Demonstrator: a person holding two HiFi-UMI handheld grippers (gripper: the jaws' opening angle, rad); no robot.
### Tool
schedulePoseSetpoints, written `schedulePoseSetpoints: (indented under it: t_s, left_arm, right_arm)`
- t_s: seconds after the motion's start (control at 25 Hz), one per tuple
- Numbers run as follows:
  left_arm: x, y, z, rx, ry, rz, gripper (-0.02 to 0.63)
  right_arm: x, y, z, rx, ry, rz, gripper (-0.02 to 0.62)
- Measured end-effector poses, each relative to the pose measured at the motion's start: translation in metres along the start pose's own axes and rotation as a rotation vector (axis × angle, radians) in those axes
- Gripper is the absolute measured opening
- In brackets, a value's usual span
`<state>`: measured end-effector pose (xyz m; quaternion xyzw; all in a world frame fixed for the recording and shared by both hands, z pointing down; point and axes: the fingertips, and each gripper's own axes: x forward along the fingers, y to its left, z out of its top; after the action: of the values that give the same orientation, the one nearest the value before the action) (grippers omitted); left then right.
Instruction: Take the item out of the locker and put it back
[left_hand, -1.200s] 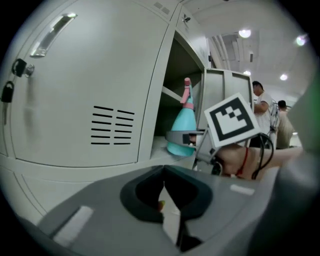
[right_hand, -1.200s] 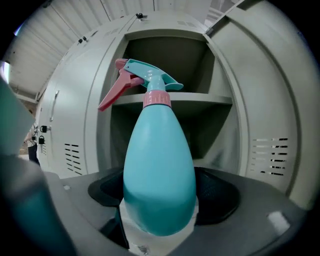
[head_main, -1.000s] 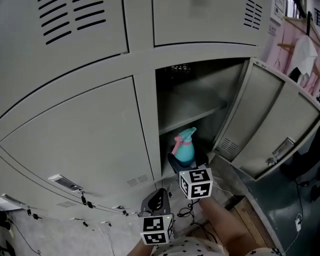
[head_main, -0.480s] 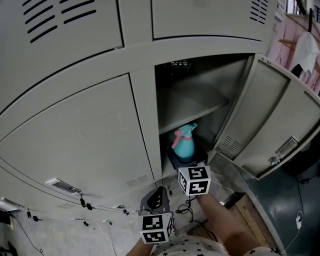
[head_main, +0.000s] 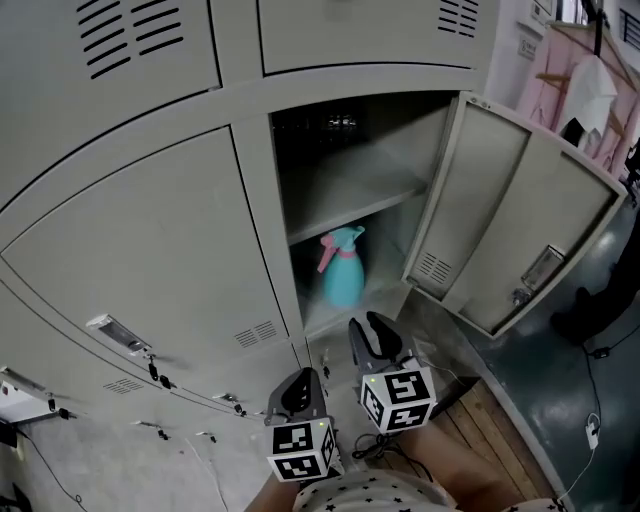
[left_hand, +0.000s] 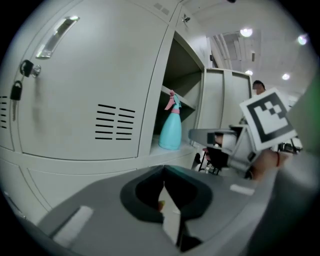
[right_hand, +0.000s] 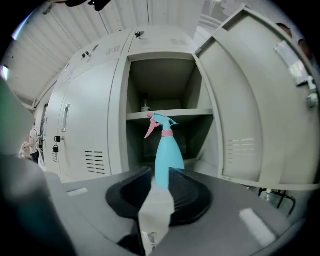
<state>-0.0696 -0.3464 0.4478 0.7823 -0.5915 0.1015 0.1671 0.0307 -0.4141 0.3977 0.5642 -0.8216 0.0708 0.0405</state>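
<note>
Right gripper view puts my right claw (right_hand: 153, 189) nearest. Its two halves are pressed together along a pale seam, with nothing pinched between them. Just past the tips and clear of them, the turquoise spray bottle (right_hand: 165, 150) stands upright on the bottom surface (right_hand: 200, 166) of the open locker compartment. Its pink trigger is on its left side, and its head reaches level with the shelf (right_hand: 192, 113). A small thing (right_hand: 145, 107) sits on that shelf towards the back; I cannot tell what it is. The open door (right_hand: 250, 100) is swung wide to the right.

My left claw (left_hand: 162, 172) is also closed on nothing. In the head view it hangs lower and to the left of the right one, and both are in front of the locker bank, short of the opening. It faces the closed neighbouring door (left_hand: 75, 65), which has louvre slots (left_hand: 114, 122) and a handle (left_hand: 57, 36), with keys (left_hand: 16, 91) hanging at its lock.

Far off to the right in the head view, pink and white garments (head_main: 592, 92) hang on a rack.
</note>
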Motion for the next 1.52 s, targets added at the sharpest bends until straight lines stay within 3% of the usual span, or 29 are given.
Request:
schedulePoseSetpoints:
  t_s: [0.04, 0.12, 0.68, 1.52]
  left_arm:
    - [-0.004, -0.003, -0.002, -0.001, -0.001, 0.004, 0.006]
    - [-0.013, -0.01, -0.006, -0.004, -0.004, 0.01, 0.006]
    - [-0.074, -0.073, -0.06, -0.018, 0.012, 0.018, 0.006]
    - [-0.09, -0.09, -0.06, -0.011, -0.003, 0.05, 0.006]
  right_arm:
    - [-0.015, 0.0, -0.004, -0.006, 0.006, -0.011, 0.058]
    - [-0.041, 0.002, -0.014, -0.025, 0.018, -0.014, 0.0]
    - [-0.16, 0.017, -0.078, 0.05, 0.14, 0.087, -0.002]
    - [-0.174, 0.013, -0.077, 0.032, 0.15, 0.143, -0.002]
